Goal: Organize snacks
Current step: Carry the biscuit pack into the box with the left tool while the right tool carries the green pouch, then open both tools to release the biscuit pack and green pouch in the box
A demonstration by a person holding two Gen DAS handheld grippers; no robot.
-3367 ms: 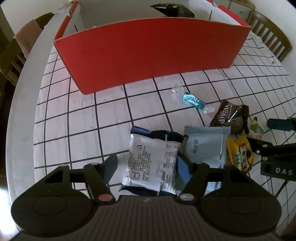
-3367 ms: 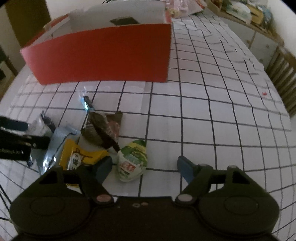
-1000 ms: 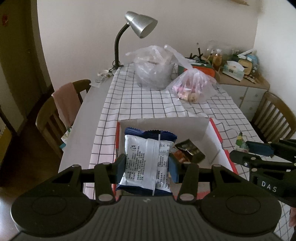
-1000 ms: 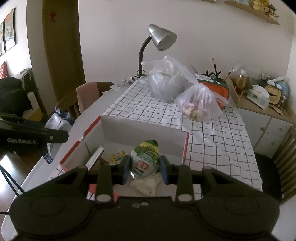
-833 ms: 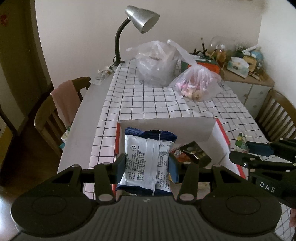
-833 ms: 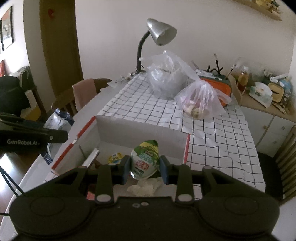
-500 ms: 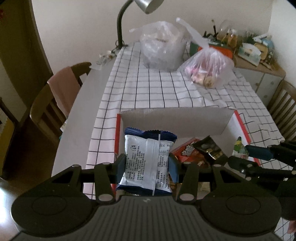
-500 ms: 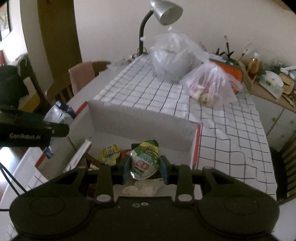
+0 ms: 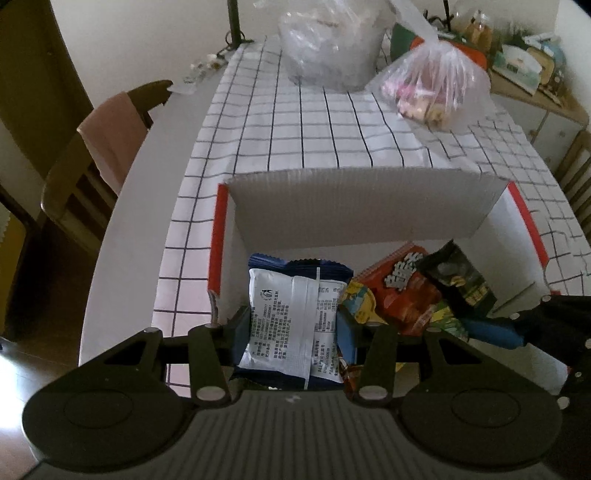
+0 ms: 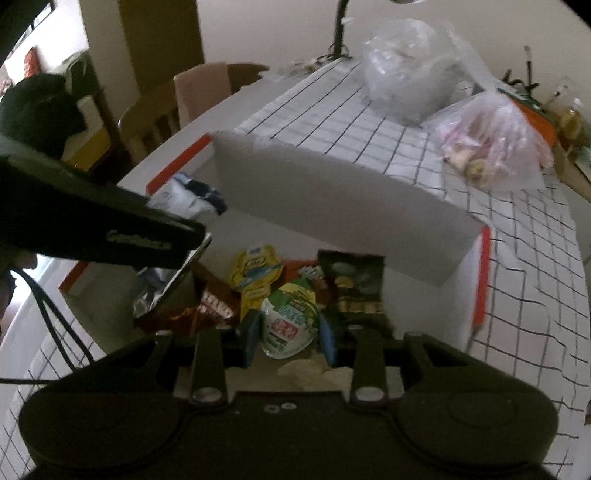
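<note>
While above box (image 9: 354, 206), two tongs each clamp one snack: left (image 9: 291, 328) white packet (image 9: 291, 321), right (image 10: 289, 336) green pouch (image 10: 291, 321).

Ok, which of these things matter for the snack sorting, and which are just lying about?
Job:
- white-and-blue snack packet in left gripper
- green-and-white pouch in right gripper
- red cardboard box holding snacks

Lying about:
- clear plastic bags
- desk lamp
- chair with pink cloth

both claws lowered toward the box (image 9: 354, 206), snacks lifted off tablecloth (image 9: 332, 140)
</note>
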